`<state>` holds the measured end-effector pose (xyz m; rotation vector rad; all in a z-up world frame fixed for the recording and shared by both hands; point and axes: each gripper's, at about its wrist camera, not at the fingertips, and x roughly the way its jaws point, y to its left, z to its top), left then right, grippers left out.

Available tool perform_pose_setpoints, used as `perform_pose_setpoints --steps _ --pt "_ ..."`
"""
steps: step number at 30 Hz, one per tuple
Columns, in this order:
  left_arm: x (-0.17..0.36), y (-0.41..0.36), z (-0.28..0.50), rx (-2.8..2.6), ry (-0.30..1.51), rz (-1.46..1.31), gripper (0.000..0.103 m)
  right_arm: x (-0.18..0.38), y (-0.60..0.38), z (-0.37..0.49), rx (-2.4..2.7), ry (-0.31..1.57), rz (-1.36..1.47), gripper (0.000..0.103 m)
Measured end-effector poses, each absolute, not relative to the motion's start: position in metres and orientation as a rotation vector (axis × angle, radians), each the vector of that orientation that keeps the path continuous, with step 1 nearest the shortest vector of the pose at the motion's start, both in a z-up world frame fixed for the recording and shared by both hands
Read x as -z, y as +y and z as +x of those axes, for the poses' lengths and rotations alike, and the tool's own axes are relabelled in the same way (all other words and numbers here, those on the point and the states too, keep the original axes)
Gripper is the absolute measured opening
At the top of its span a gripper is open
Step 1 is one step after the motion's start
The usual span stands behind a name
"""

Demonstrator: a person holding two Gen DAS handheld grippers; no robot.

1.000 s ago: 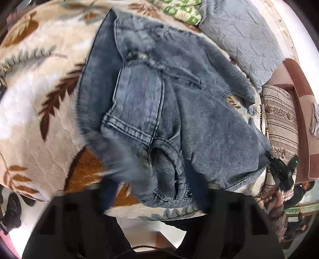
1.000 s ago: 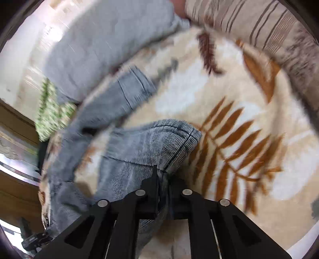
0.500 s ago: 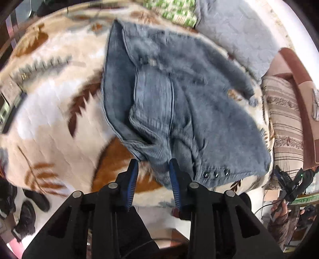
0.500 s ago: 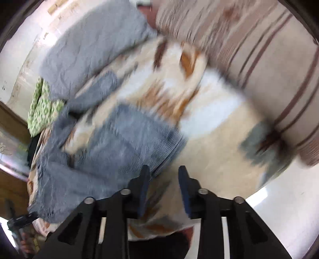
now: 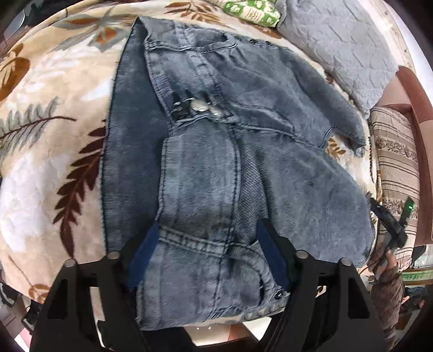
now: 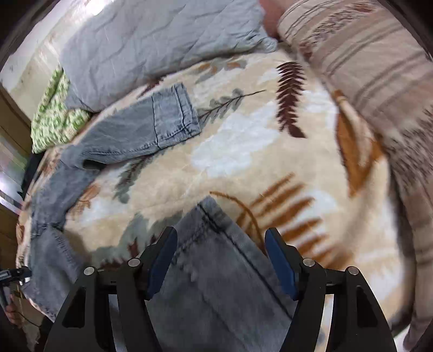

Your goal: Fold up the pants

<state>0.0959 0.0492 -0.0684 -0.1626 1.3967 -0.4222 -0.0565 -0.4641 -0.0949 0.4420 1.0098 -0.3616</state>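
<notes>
Grey-blue denim pants (image 5: 216,162) lie loosely bunched on a leaf-patterned blanket (image 5: 54,151). My left gripper (image 5: 209,243) is open, its blue-padded fingers (image 5: 146,251) straddling the waistband end near the bed's front edge. In the right wrist view my right gripper (image 6: 220,254) is open over one leg's hem (image 6: 213,243), which lies flat between the fingers (image 6: 162,257). The other leg's hem (image 6: 167,119) lies farther off to the left.
A grey quilted pillow (image 5: 346,46) and a green patterned cloth (image 5: 251,12) lie at the far side of the bed. A striped cushion (image 6: 373,67) lies to the right. The other handheld gripper (image 5: 389,224) shows at the right edge.
Both grippers have opened wide and let go of the pants. The waistband now lies flat between the left fingers, and a leg hem lies between the right fingers.
</notes>
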Motion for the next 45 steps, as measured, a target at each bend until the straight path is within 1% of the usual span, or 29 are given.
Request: perform_pose_setpoints --steps 1,2,3,4,5,6,7,11,12,14,18,21,22,23,24,25,26,28,29,31,34,35,36,37,40,43,45 --pt "0.068 0.047 0.095 0.436 1.393 -0.170 0.076 0.101 -0.461 -0.049 0.351 1.037 0.411 0.069" --pt "0.067 0.045 0.094 0.461 1.393 -0.180 0.076 0.105 -0.458 -0.048 0.338 1.053 0.380 0.061" --pt "0.066 0.042 0.092 0.480 1.398 -0.182 0.075 0.105 -0.453 -0.046 0.331 1.061 0.320 0.050" --pt "0.063 0.037 0.092 0.484 1.396 -0.173 0.074 0.103 -0.447 -0.044 0.315 1.062 0.269 0.019" --pt "0.060 0.032 0.088 0.491 1.388 -0.150 0.067 0.098 -0.445 -0.046 0.294 1.049 0.264 0.016" --pt "0.057 0.027 0.085 0.497 1.377 -0.127 0.056 0.093 -0.446 -0.048 0.296 1.035 0.259 0.016" --pt "0.054 0.024 0.083 0.502 1.370 -0.115 0.052 0.084 -0.447 -0.051 0.286 1.005 0.259 0.015" --pt "0.049 0.007 0.083 0.447 1.319 -0.008 0.050 0.053 -0.474 -0.061 0.373 0.883 0.309 0.014" --pt "0.052 0.004 0.085 0.433 1.324 0.008 0.047 0.051 -0.491 -0.063 0.420 0.868 0.350 0.014" --pt "0.059 0.001 0.088 0.411 1.337 0.027 0.043 0.057 -0.513 -0.064 0.455 0.872 0.418 0.015" --pt "0.071 0.004 0.092 0.387 1.358 0.020 0.042 0.089 -0.531 -0.062 0.489 0.944 0.467 0.015" --pt "0.070 0.010 0.092 0.383 1.371 -0.011 0.042 0.095 -0.528 -0.063 0.498 0.948 0.491 0.021" --pt "0.066 0.014 0.090 0.387 1.372 -0.016 0.042 0.089 -0.528 -0.068 0.502 0.943 0.507 0.026" --pt "0.062 0.016 0.088 0.393 1.369 -0.019 0.042 0.084 -0.529 -0.074 0.497 0.934 0.527 0.036" --pt "0.055 0.022 0.084 0.400 1.361 -0.028 0.042 0.076 -0.531 -0.089 0.474 0.906 0.571 0.043" --pt "0.051 0.026 0.080 0.409 1.358 -0.041 0.043 0.070 -0.531 -0.103 0.463 0.881 0.598 0.056" --pt "0.047 0.032 0.074 0.428 1.358 -0.067 0.048 0.065 -0.530 -0.117 0.465 0.861 0.610 0.064" --pt "0.044 0.043 0.061 0.454 1.363 -0.130 0.068 0.065 -0.523 -0.149 0.473 0.848 0.645 0.068" --pt "0.045 0.047 0.055 0.461 1.368 -0.162 0.070 0.068 -0.521 -0.161 0.476 0.851 0.663 0.068" --pt "0.052 0.054 0.042 0.484 1.396 -0.217 0.070 0.083 -0.514 -0.183 0.513 0.877 0.714 0.068" --pt "0.066 0.047 0.032 0.468 1.441 -0.206 0.070 0.101 -0.509 -0.192 0.537 0.869 0.762 0.069" --pt "0.067 0.045 0.030 0.460 1.447 -0.190 0.070 0.101 -0.507 -0.193 0.544 0.852 0.759 0.065" --pt "0.063 0.041 0.028 0.457 1.438 -0.168 0.070 0.097 -0.505 -0.192 0.519 0.830 0.751 0.051" --pt "0.058 0.040 0.025 0.465 1.426 -0.158 0.070 0.092 -0.501 -0.190 0.460 0.815 0.763 0.016" --pt "0.054 0.034 0.023 0.463 1.402 -0.124 0.070 0.070 -0.492 -0.195 0.491 0.771 0.671 0.016" --pt "0.071 0.033 0.027 0.421 1.439 -0.103 0.070 0.088 -0.497 -0.196 0.520 0.867 0.671 0.017" --pt "0.073 0.036 0.029 0.426 1.448 -0.116 0.069 0.100 -0.494 -0.193 0.530 0.925 0.648 0.020"
